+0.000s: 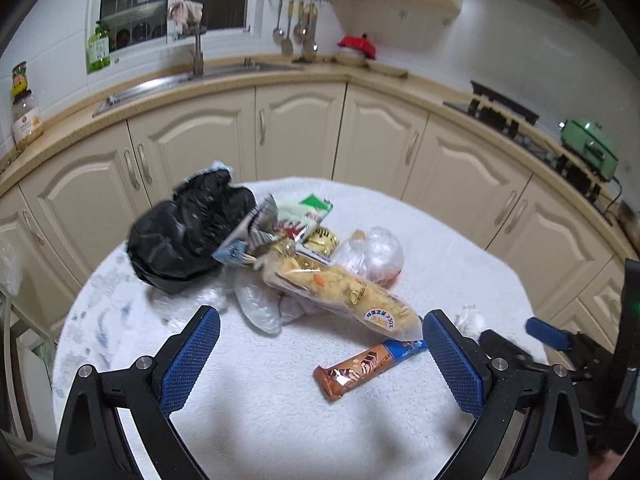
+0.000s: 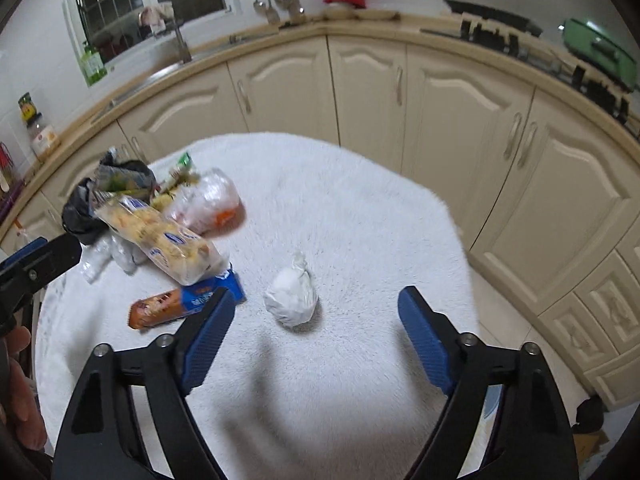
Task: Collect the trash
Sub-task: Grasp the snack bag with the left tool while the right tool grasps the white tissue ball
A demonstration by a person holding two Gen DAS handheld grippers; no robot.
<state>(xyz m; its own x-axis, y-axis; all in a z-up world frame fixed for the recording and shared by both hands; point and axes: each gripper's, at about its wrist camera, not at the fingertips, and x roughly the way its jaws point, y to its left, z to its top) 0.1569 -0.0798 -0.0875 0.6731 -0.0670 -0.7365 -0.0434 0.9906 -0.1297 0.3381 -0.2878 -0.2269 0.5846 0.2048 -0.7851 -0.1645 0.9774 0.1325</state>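
Observation:
A heap of trash lies on a round table under a white fluffy cloth (image 1: 260,420). It holds a crumpled black bag (image 1: 188,236), a green-white wrapper (image 1: 304,212), a clear plastic bag (image 1: 372,256) and a long yellow snack bag (image 1: 340,296). A brown-and-blue bar wrapper (image 1: 360,372) lies flat between the wide fingers of my left gripper (image 1: 322,316), which is open and empty. My right gripper (image 2: 317,294) is open too. A white tissue wad (image 2: 292,300) sits just beyond and between its tips, untouched. The bar wrapper (image 2: 176,306) lies by its left finger.
Cream kitchen cabinets (image 1: 300,128) curve around the table's far side, under a counter with a sink (image 1: 200,76) and a stove (image 1: 504,116). A green appliance (image 1: 588,148) stands at the right. A person's hand (image 2: 16,360) shows at the left edge.

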